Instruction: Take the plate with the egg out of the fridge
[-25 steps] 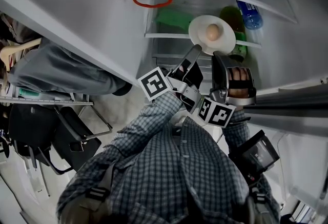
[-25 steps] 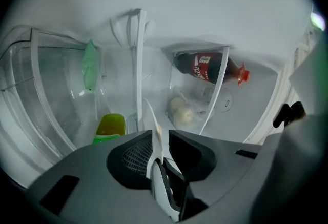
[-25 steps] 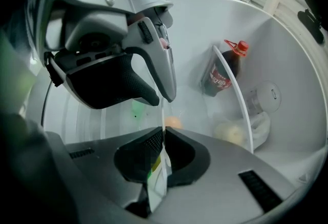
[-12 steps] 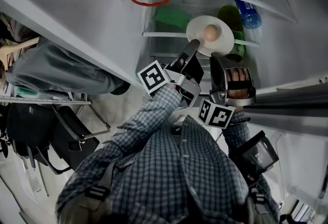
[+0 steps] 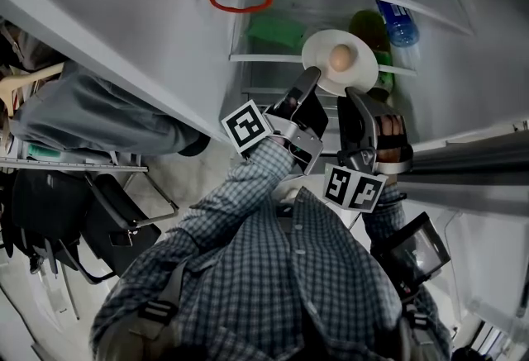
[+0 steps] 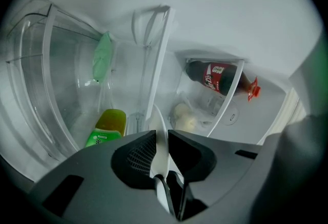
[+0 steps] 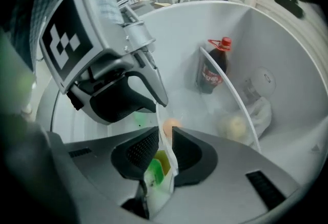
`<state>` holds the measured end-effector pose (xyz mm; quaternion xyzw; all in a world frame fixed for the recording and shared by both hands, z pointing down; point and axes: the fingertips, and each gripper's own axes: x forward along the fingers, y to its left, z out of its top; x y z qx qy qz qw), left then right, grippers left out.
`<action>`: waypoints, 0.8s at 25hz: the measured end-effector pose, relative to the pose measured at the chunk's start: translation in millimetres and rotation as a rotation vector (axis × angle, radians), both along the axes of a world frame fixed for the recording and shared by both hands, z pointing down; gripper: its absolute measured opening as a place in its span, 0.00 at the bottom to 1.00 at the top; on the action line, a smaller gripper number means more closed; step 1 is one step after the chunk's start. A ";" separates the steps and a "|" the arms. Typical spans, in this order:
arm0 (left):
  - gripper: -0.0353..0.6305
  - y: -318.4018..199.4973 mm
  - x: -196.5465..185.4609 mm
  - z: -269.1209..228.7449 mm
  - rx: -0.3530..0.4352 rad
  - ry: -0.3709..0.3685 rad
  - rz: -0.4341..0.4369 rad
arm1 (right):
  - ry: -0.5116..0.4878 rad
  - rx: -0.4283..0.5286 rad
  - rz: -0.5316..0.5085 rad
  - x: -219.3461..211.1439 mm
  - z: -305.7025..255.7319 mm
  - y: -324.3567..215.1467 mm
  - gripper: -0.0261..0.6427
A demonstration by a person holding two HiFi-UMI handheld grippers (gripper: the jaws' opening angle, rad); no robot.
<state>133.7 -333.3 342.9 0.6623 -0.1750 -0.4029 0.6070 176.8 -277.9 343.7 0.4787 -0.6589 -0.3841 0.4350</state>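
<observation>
Plate [image 5: 357, 70] with egg [image 5: 340, 59] on it is held in the air at the mouth of the open fridge [image 5: 273, 78], over the front edge of a shelf [image 5: 264, 58]. Egg sits near plate centre.

Left gripper [image 5: 310, 77] has its jaws clenched on the near-left rim; in the left gripper view [image 6: 160, 138] the white rim [image 6: 159, 124] runs edge-on between both pads.

Right gripper [image 5: 354, 95] is clamped on the near-right rim, just beside the left one. The right gripper view [image 7: 165, 138] shows the plate edge [image 7: 167, 161] pinched between the jaws, egg [image 7: 170, 126] just past the tips, and the left gripper [image 7: 123, 89] biting the same rim further along.

Green bottle [image 5: 374, 27] lies behind the plate, blue-capped bottle [image 5: 395, 8] above it. Green packet [image 5: 277, 30] is on the shelf to the left. Cola bottle [image 6: 218, 77] with red cap is in a clear door rack [image 6: 228, 100].
</observation>
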 end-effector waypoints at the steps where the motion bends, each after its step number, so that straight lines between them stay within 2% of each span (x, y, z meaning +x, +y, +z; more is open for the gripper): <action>1: 0.17 0.4 0.6 0.3 -0.001 0.000 0.002 | -0.056 -0.018 0.005 1.6 -1.2 2.3 0.14; 4: 0.17 0.3 0.2 1.6 -0.009 0.004 -0.001 | -0.220 -0.069 0.024 7.8 -5.0 9.2 0.14; 6: 0.17 -0.7 -1.9 1.8 -0.012 0.010 -0.009 | -0.367 -0.099 0.043 13.8 -9.2 11.9 0.14; 10: 0.17 -2.1 -3.7 3.1 -0.009 0.016 -0.018 | -0.828 -0.166 0.162 42.5 -17.3 5.2 0.14; 13: 0.17 -3.0 -4.7 3.9 -0.006 0.021 -0.022 | -1.221 -0.240 0.226 67.6 -13.5 -2.4 0.14; 17: 0.17 -2.9 -5.7 4.1 -0.003 0.026 -0.022 | -1.733 -0.352 0.172 74.4 -18.5 -12.6 0.14; 20: 0.17 -2.1 -6.3 4.3 -0.003 0.037 -0.022 | -2.012 -0.399 0.157 81.7 -17.0 -22.2 0.14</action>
